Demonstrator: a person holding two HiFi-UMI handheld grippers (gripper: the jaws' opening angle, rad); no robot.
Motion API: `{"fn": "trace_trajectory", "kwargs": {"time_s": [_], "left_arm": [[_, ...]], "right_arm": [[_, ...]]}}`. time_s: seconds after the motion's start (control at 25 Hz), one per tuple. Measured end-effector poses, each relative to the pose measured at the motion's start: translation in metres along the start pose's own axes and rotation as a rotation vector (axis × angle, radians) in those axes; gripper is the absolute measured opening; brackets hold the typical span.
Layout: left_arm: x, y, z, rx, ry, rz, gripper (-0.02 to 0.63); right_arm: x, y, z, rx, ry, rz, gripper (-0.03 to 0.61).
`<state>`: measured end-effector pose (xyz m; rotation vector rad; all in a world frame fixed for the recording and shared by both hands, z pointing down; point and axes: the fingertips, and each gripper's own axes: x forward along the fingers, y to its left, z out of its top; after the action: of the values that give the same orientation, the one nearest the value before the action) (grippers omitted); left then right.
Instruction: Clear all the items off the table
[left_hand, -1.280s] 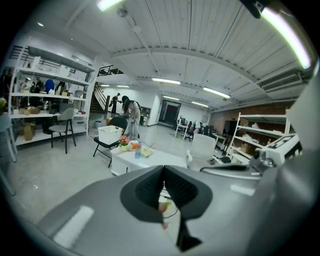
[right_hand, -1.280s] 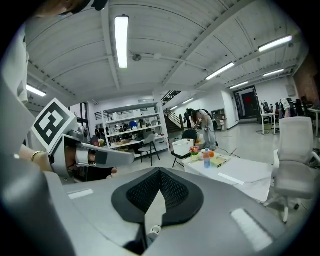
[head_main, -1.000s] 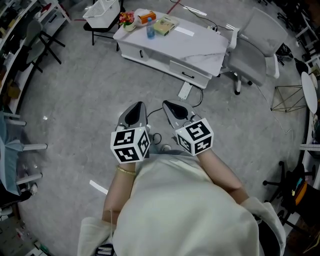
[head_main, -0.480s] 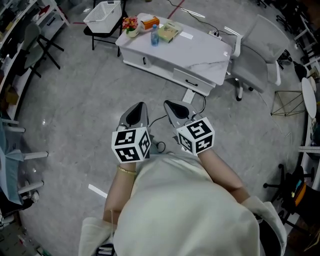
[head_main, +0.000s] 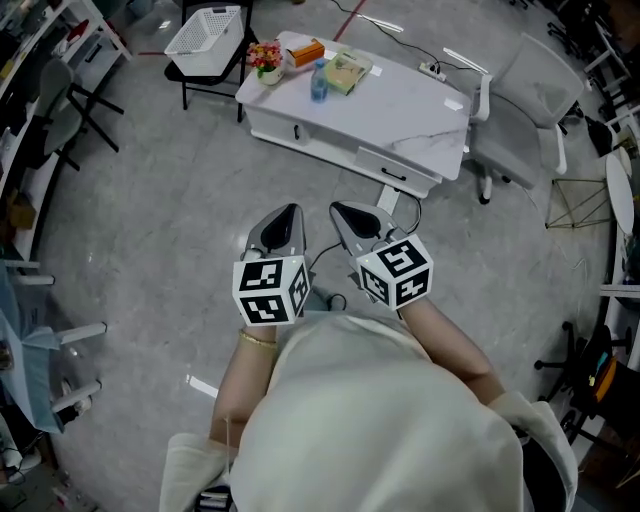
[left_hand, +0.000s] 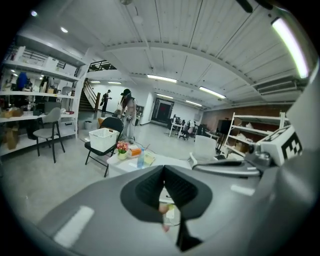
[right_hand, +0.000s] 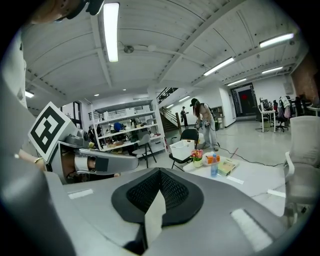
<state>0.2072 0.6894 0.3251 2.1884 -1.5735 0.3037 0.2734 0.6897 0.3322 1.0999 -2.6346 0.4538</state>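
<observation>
A white table (head_main: 410, 115) stands ahead of me. On its left end are a pot of flowers (head_main: 266, 58), an orange box (head_main: 307, 52), a water bottle (head_main: 319, 82) and a book (head_main: 347, 72); a small white strip (head_main: 452, 103) lies near the right end. My left gripper (head_main: 290, 210) and right gripper (head_main: 338, 207) are held side by side over the floor, well short of the table. Both are shut with nothing between the jaws. The right gripper view shows the flowers (right_hand: 197, 155), bottle (right_hand: 214, 165) and book (right_hand: 227, 166) far off.
A white basket (head_main: 207, 30) sits on a black folding chair left of the table. A grey office chair (head_main: 520, 110) stands at the table's right end. Cables (head_main: 395, 205) run over the floor under the table. Shelves (head_main: 40, 60) line the left wall. A person (left_hand: 127, 112) stands behind the basket.
Both grippers have travelled forward together toward the table, which now sits closer and lower in the head view. Their jaws have stayed shut.
</observation>
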Motion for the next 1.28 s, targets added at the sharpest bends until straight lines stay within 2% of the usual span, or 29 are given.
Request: {"fn": "trace_trajectory", "kwargs": {"time_s": [0.28,0.6,0.76,1.08,1.28], "left_arm": [[0.018,0.044,0.017,0.014,0.021,-0.026,0.009],[0.036,0.101,0.033,0.028,0.042,-0.065,0.009],[0.045,0.125,0.04,0.025,0.045,-0.063,0.009],[0.057,0.159,0.045,0.0,0.057,-0.077,0.009],[0.061,0.164,0.043,-0.008,0.071,-0.087,0.009]], "right_arm": [[0.049,0.006,0.015,0.003,0.021,-0.023,-0.002],[0.107,0.009,0.033,0.076,0.002,-0.076,-0.002],[0.129,0.012,0.036,0.076,0.004,-0.096,-0.002],[0.163,0.022,0.045,0.07,0.014,-0.098,-0.002],[0.168,0.026,0.045,0.08,0.024,-0.101,-0.002]]}}
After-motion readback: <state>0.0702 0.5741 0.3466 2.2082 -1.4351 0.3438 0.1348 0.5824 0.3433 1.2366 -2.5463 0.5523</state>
